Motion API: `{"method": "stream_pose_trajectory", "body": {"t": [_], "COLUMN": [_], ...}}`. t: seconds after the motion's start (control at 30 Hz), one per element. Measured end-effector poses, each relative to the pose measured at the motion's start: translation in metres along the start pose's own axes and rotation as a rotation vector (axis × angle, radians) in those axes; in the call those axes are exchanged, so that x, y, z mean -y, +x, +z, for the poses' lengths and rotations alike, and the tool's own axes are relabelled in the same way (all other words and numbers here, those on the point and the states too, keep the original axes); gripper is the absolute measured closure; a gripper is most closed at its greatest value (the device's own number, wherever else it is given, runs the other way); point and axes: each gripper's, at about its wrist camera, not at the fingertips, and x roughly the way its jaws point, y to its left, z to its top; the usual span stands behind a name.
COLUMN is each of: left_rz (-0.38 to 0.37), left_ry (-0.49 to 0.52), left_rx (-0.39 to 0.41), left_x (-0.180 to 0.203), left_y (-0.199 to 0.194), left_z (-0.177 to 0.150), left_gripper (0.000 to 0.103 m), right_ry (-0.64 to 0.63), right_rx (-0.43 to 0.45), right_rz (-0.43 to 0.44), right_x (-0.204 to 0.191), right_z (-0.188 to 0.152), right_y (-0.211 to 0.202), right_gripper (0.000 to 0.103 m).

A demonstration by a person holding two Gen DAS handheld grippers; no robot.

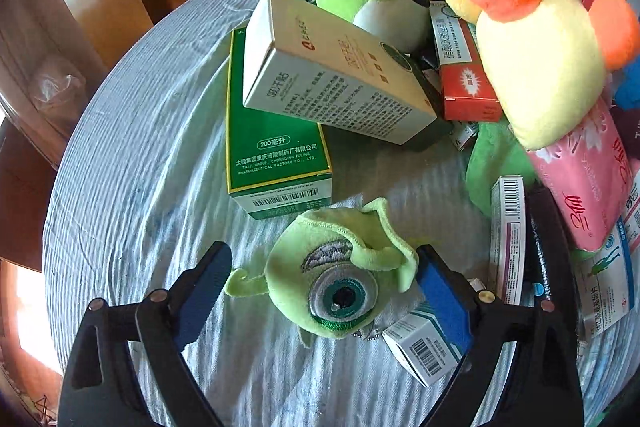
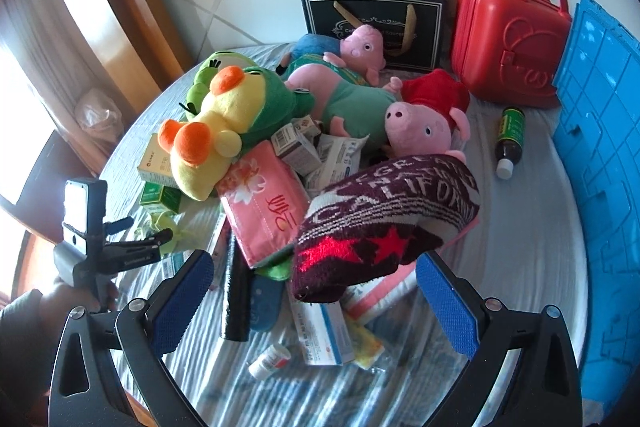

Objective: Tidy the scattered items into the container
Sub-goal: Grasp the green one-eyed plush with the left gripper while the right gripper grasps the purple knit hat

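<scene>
On the striped cloth (image 1: 132, 155), left gripper (image 1: 324, 291) straddles a small one-eyed green plush (image 1: 336, 279); jaws spread, the right pad close against the plush's flap, the left pad clear of it, nothing pinched yet. Green carton (image 1: 276, 147) lies just beyond, a beige carton (image 1: 340, 79) leaning across it. Small barcode box (image 1: 424, 351) sits just beside the right pad. Judgement: centre the plush's round body between the pads before closing, and keep that box outside the grip; soft stuffing will squash, so close well in or it may slip; the bead chain under it could drag. Right gripper (image 2: 312, 291) hangs spread over the main heap, the end of a maroon knit hat (image 2: 384, 223) between its pads, no contact evident. Blue crate (image 2: 600, 163) stands at the right edge of the table, probably the target container; only its outer wall shows, contents cannot be told. Red case (image 2: 508, 39) closed; black gift bag (image 2: 372, 23) behind the pig plushes, inside unseen.
</scene>
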Motion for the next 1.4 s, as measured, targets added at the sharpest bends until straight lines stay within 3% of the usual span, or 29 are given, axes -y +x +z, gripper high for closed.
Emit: {"method": "stream_pose_trajectory", "body": {"t": [0.2, 0.47, 0.5, 0.53, 0.6, 0.7, 1.0, 1.4], "left_rz": [-0.015, -0.031, -0.032, -0.035, -0.037, -0.040, -0.033, -0.012], "left_ry": [0.027, 0.040, 0.043, 0.040, 0.025, 0.000, -0.034, -0.022], "left_rx": [-0.021, -0.018, -0.016, -0.014, -0.010, -0.007, 0.047, 0.091], "left_x": [0.005, 0.004, 0.004, 0.004, 0.002, -0.005, -0.024, -0.020], "left_y": [0.015, 0.016, 0.015, 0.014, 0.012, 0.008, -0.019, -0.058], "left_z": [-0.004, -0.007, -0.008, -0.008, -0.009, -0.008, 0.003, 0.002], "left_gripper": [0.033, 0.041, 0.042, 0.042, 0.043, 0.043, 0.043, 0.043], "right_ry": [0.003, -0.014, -0.016, -0.012, 0.004, 0.021, 0.059, 0.067], "right_rx": [-0.028, -0.047, -0.051, -0.059, -0.075, -0.070, 0.010, 0.074], "right_rz": [-0.035, -0.124, -0.132, -0.139, -0.151, -0.138, -0.096, -0.071], "right_x": [0.002, 0.002, 0.002, 0.003, 0.006, 0.010, 0.017, 0.024], "right_z": [0.000, 0.004, 0.005, 0.005, 0.006, 0.005, 0.013, 0.015], "right_y": [0.022, 0.048, 0.051, 0.053, 0.057, 0.054, 0.022, -0.013], "right_gripper": [0.001, 0.003, 0.013, 0.036, 0.061, 0.077, 0.082, 0.083]}}
